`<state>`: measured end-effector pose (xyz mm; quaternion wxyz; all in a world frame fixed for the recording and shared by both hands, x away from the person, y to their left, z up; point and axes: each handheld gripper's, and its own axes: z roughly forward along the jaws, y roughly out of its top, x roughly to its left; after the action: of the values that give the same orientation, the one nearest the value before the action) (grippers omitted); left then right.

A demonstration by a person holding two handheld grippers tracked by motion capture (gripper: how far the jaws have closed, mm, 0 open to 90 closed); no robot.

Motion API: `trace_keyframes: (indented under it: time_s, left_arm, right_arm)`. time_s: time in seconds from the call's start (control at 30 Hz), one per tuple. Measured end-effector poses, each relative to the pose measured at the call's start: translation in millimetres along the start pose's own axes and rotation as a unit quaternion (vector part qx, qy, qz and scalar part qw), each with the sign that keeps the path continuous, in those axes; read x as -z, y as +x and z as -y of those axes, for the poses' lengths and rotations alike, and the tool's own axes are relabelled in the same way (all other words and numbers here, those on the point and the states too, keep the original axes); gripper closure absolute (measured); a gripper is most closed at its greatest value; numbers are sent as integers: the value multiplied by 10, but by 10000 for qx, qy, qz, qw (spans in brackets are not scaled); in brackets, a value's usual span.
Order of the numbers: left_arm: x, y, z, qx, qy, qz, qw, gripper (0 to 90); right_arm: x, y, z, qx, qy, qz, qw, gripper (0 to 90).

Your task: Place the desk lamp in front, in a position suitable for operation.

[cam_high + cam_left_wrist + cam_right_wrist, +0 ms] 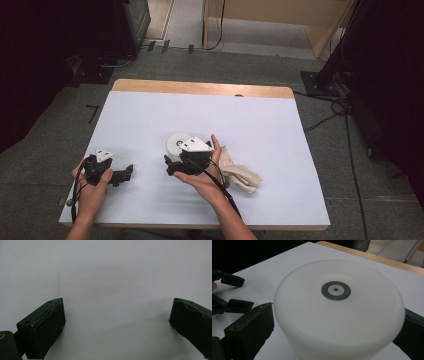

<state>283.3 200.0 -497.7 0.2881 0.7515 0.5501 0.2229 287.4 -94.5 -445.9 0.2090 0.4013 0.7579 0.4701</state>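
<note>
Right claw straddling white round container, jaws not yet closed on it.

White round container (pixel 176 143) sits mid-frame in the high view, directly ahead of the right claw (pixel 170 162) and just beyond its tips. In the right gripper view the container (pixel 337 312) lies between the jaws, its round top upward and vertical axis upright; jaws spread wide, flanking its sides; contact cannot be told. Right hand (pixel 205 175) is palm-up, forearm entering from bottom. Left claw (pixel 125 175) is lower left, wide apart over bare worktop (pixel 107 272), farther off. Beige cloth (pixel 240 175) lies right of the hand.
</note>
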Motion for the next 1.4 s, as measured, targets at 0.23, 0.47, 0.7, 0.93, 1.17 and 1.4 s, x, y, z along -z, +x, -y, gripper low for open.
trace_keyframes:
  time_s: [0.23,0.47,0.7,0.93,1.17,1.4]
  left_arm:
    - [0,0,0,-1,-1,-2,10000,2]
    - [0,0,2,-1,-8,-5,10000,2]
    - [0,0,1,-2,-1,-2,10000,1]
    - [-1,-1,2,3,-10,-4,10000,2]
    - [-1,-1,1,-1,-1,-4,10000,1]
    - [-1,-1,2,-1,-8,-4,10000,1]
  right_arm:
    - [195,-46,-38,-34,-221,-251,9994,0]
    - [398,-135,-49,31,-313,-315,9990,0]
    - [558,-296,-6,-45,-410,-179,9990,0]
    - [713,-489,99,-118,-380,76,9992,0]
    - [826,-647,220,-176,-323,297,9989,0]
    - [943,-754,300,-160,-268,479,9984,0]
